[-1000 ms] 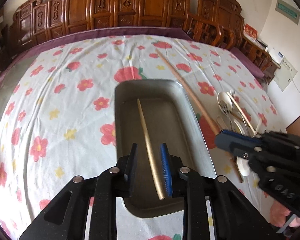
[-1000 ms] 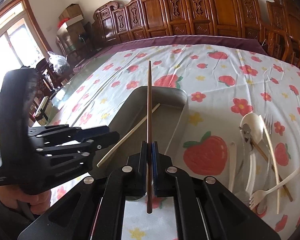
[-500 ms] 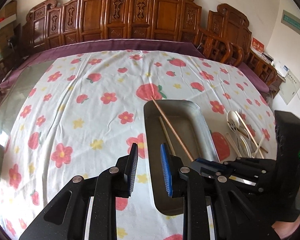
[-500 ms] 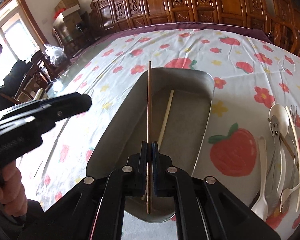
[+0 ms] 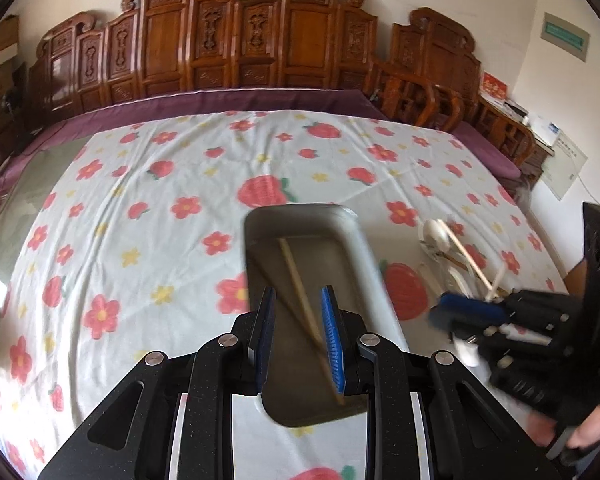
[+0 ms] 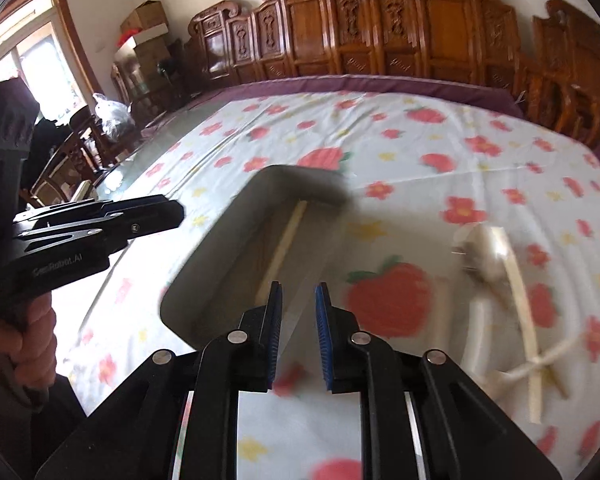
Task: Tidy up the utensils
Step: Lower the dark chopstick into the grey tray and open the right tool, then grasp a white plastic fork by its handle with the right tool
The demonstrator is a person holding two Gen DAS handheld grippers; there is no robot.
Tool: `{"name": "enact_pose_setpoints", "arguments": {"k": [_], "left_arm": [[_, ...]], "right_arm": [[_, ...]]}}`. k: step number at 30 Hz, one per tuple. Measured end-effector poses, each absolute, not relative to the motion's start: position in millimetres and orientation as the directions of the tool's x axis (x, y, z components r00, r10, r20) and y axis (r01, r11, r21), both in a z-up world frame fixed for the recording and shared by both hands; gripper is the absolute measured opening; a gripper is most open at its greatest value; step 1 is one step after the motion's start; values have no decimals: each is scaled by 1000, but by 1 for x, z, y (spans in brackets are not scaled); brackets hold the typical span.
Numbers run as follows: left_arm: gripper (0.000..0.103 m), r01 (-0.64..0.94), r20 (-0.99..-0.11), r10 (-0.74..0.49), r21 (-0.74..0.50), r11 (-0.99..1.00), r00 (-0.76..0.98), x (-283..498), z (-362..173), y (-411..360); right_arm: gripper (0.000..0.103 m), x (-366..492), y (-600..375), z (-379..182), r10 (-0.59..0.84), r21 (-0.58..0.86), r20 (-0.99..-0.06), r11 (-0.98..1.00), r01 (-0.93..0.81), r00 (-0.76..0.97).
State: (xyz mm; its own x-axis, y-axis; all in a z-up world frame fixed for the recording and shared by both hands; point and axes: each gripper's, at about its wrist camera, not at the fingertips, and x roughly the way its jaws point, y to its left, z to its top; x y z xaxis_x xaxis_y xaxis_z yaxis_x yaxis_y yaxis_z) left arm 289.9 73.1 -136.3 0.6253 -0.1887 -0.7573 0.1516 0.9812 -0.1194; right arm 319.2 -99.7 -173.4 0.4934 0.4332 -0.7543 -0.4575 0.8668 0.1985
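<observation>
A metal tray [image 5: 362, 256] lies on the flowered cloth. In it lies a pale chopstick [image 5: 296, 280], and a darker one [image 5: 266, 278] shows faintly beside it. My left gripper [image 5: 298, 332] hovers open over the tray's near end with nothing between its pads. My right gripper [image 6: 298, 324] hangs above the tray's near right corner. Its jaws are opening and nothing is between them. The tray [image 6: 204, 256] and the pale chopstick [image 6: 286, 240] are blurred in the right wrist view. To the tray's right lies a pile of loose utensils [image 5: 452, 256], among them white spoons, forks and chopsticks [image 6: 500, 280].
Carved wooden chairs [image 5: 260, 40] line the table's far edge, beyond a purple cloth border [image 5: 220, 98]. In the right wrist view a hand holds the left gripper [image 6: 100, 220] at the left. The right gripper [image 5: 468, 312] appears at the right of the left wrist view.
My right gripper, earlier shut on the dark chopstick, has let it go into the tray and shifted toward the utensil pile. My left gripper has lifted and stays open.
</observation>
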Motion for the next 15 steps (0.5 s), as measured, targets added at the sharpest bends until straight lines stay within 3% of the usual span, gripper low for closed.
{"name": "enact_pose_setpoints", "arguments": {"k": [12, 15], "left_arm": [[23, 262, -739, -255, -109, 959, 623, 268, -137, 11], [29, 269, -739, -257, -106, 957, 623, 265, -140, 2]], "right_arm": [[19, 310, -240, -178, 220, 52, -799, 952, -300, 559], [19, 309, -257, -187, 195, 46, -808, 962, -270, 556]]}}
